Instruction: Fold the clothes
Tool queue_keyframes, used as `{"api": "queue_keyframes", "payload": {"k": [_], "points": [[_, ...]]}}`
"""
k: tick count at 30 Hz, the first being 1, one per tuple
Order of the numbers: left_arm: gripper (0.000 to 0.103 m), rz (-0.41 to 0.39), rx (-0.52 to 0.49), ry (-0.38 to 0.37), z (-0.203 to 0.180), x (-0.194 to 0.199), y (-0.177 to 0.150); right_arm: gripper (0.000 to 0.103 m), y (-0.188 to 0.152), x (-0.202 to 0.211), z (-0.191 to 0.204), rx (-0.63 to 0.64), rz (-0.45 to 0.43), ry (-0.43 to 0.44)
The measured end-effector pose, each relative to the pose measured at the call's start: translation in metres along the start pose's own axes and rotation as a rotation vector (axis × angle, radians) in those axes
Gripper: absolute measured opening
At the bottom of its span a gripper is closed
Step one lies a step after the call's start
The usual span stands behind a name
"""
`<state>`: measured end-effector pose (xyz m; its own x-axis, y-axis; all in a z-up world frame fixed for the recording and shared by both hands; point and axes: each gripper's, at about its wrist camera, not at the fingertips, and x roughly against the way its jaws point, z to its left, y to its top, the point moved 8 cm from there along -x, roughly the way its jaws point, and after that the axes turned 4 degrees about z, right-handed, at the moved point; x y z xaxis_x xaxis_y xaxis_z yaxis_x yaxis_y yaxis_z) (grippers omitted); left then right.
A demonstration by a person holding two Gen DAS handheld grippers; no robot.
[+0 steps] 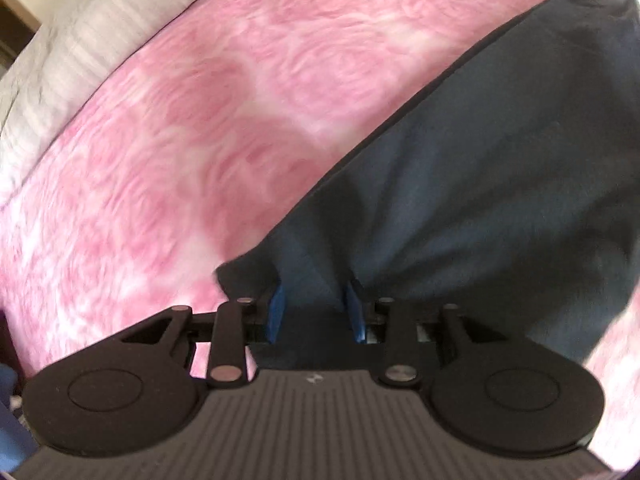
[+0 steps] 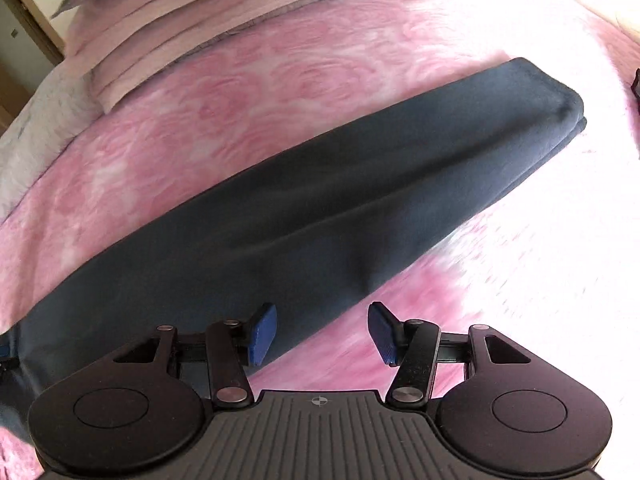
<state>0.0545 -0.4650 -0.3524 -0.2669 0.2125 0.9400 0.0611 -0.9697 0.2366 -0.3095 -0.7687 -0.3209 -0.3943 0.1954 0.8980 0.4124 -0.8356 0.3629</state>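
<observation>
A dark blue garment [image 2: 360,168] lies folded into a long band across the pink rose-patterned bedspread [image 2: 240,92]. In the left wrist view the same garment [image 1: 500,160] fills the right side. Its near corner is bunched between the blue pads of my left gripper [image 1: 316,304] and drapes over the fingertips, hiding them. The pads stand apart with a clear gap, and I see no pinch. My right gripper [image 2: 323,332] is open just above the band's near long edge. Its left pad [image 2: 262,334] is over the cloth and its right pad [image 2: 384,332] over the bedspread.
Pale pink pillows [image 2: 180,28] are stacked at the head of the bed. A grey blanket [image 1: 60,60] runs along the bed's left side. A doorway and wall [image 2: 24,20] show at the upper left. Bare bedspread [image 1: 180,140] lies left of the garment.
</observation>
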Motion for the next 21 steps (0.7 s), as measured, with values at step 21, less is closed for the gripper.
{"api": "queue_keyframes", "payload": {"k": [21], "points": [[0.024, -0.125, -0.203, -0.082, -0.035, 0.069, -0.045, 0.056, -0.085, -0.004, 0.168, 0.031, 0.091, 0.244]]}}
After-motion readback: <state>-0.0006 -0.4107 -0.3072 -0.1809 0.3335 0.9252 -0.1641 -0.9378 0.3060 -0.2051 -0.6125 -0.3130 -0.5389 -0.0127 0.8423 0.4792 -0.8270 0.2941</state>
